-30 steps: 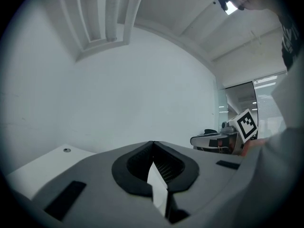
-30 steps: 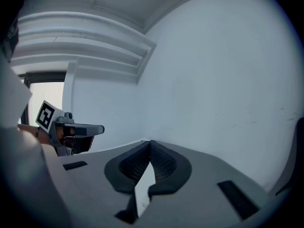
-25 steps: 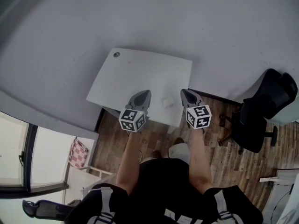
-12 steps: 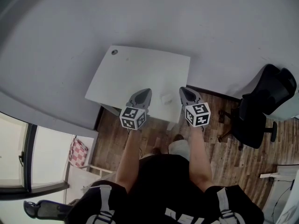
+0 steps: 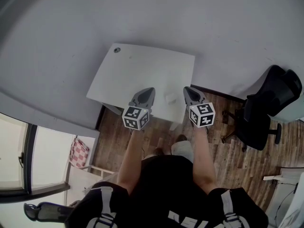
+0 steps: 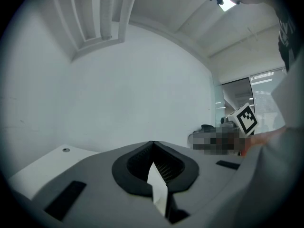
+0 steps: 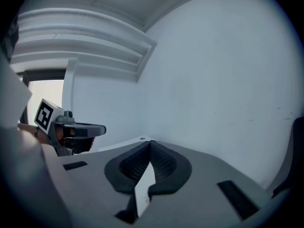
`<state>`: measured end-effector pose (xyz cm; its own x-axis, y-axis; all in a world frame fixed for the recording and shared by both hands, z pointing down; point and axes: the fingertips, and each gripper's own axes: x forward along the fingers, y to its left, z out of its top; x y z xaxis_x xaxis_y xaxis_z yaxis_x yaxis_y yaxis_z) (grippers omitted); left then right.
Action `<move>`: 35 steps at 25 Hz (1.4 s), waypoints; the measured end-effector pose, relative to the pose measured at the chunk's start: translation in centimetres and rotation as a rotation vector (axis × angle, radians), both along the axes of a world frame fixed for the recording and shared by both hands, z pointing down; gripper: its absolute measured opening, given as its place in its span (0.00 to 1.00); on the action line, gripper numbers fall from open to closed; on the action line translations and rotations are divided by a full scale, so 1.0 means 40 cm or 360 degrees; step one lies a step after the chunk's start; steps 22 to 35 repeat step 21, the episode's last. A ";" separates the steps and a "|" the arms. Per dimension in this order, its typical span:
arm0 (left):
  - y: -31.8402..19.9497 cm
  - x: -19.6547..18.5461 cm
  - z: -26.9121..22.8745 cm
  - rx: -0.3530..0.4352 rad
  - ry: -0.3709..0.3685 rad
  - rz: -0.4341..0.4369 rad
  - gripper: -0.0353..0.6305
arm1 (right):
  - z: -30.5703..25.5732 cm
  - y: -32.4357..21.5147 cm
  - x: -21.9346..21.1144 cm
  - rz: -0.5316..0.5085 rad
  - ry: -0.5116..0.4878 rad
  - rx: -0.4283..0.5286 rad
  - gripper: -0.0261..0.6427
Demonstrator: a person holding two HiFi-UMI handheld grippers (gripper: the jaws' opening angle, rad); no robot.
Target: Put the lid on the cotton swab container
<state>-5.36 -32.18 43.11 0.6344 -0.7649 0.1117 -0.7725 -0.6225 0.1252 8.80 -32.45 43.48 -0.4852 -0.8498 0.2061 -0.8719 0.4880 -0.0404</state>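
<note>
Honestly, not much has changed over the last second. Both hands sit over the near edge of the white surface (image 5: pixel 137 68), same spots as a moment ago, and only the head camera wobbled a touch. The left tongs (image 5: pixel 147 92) are pressed together with nothing between them. The right tongs (image 5: pixel 189 91) are the same: tips touching, empty. Both point out across the surface toward the wall (image 5: pixel 156 18), roughly level.

The only task thing I can spot is the cotton swab container (image 5: pixel 169 99), a tiny white shape on the surface between the two tongs, close to the front edge and touching neither. It hasn't budged either. It's way too small in the head view to say whether the lid is on, and neither gripper view shows it. So this pause fits a container waiting for its lid just as well as one already capped. Can't pick from here.
</note>
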 end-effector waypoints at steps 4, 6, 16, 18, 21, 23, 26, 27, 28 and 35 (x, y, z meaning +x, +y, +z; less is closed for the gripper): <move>0.000 -0.003 0.002 -0.0003 0.0001 0.0004 0.09 | 0.001 0.000 -0.006 0.0000 0.0003 0.0000 0.06; 0.000 -0.007 0.005 -0.0007 0.0003 0.0005 0.09 | 0.004 0.000 -0.013 -0.0004 0.0005 -0.0003 0.06; 0.001 -0.012 0.009 -0.0009 0.0011 0.0010 0.09 | 0.007 0.001 -0.023 -0.0012 0.0021 -0.0004 0.06; 0.003 -0.011 0.008 -0.0008 0.0009 0.0013 0.09 | 0.007 0.002 -0.022 -0.0010 0.0023 -0.0005 0.06; 0.008 -0.009 0.009 -0.0008 0.0010 0.0015 0.09 | 0.008 0.007 -0.020 -0.0006 0.0021 -0.0006 0.06; 0.008 -0.009 0.009 -0.0008 0.0010 0.0015 0.09 | 0.008 0.007 -0.020 -0.0006 0.0021 -0.0006 0.06; 0.008 -0.009 0.009 -0.0008 0.0010 0.0015 0.09 | 0.008 0.007 -0.020 -0.0006 0.0021 -0.0006 0.06; 0.008 -0.009 0.009 -0.0008 0.0010 0.0015 0.09 | 0.008 0.007 -0.020 -0.0006 0.0021 -0.0006 0.06; 0.008 -0.009 0.009 -0.0008 0.0010 0.0015 0.09 | 0.008 0.007 -0.020 -0.0006 0.0021 -0.0006 0.06; 0.008 -0.009 0.009 -0.0008 0.0010 0.0015 0.09 | 0.008 0.007 -0.020 -0.0006 0.0021 -0.0006 0.06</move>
